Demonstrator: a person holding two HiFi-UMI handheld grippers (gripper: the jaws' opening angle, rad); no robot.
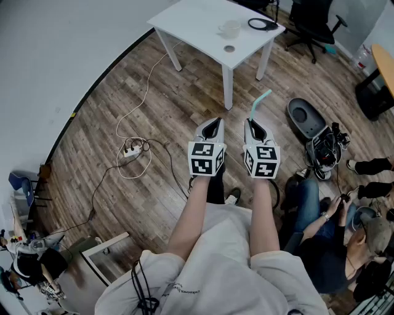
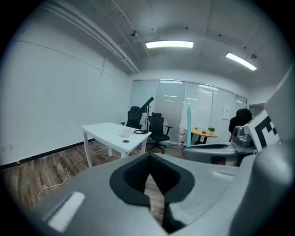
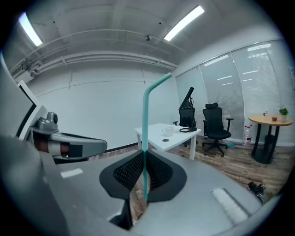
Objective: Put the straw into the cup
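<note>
A teal bendy straw (image 1: 258,103) (image 3: 146,124) stands upright, pinched in my right gripper (image 1: 254,130) (image 3: 144,162), which is shut on it; its bent top leans right. My left gripper (image 1: 211,128) (image 2: 150,167) is shut with nothing in it, side by side with the right one, both held above the wooden floor. A white cup (image 1: 230,28) (image 2: 125,132) (image 3: 167,131) sits on a white table (image 1: 184,18) (image 2: 99,129) (image 3: 154,136) some way ahead of both grippers.
On the table lie a small round lid (image 1: 229,48) and a black cable coil (image 1: 263,24). Black office chairs (image 1: 315,24) stand behind it. A white power strip with cables (image 1: 131,152) lies on the floor at left. Seated people (image 1: 332,221) and gear are at right.
</note>
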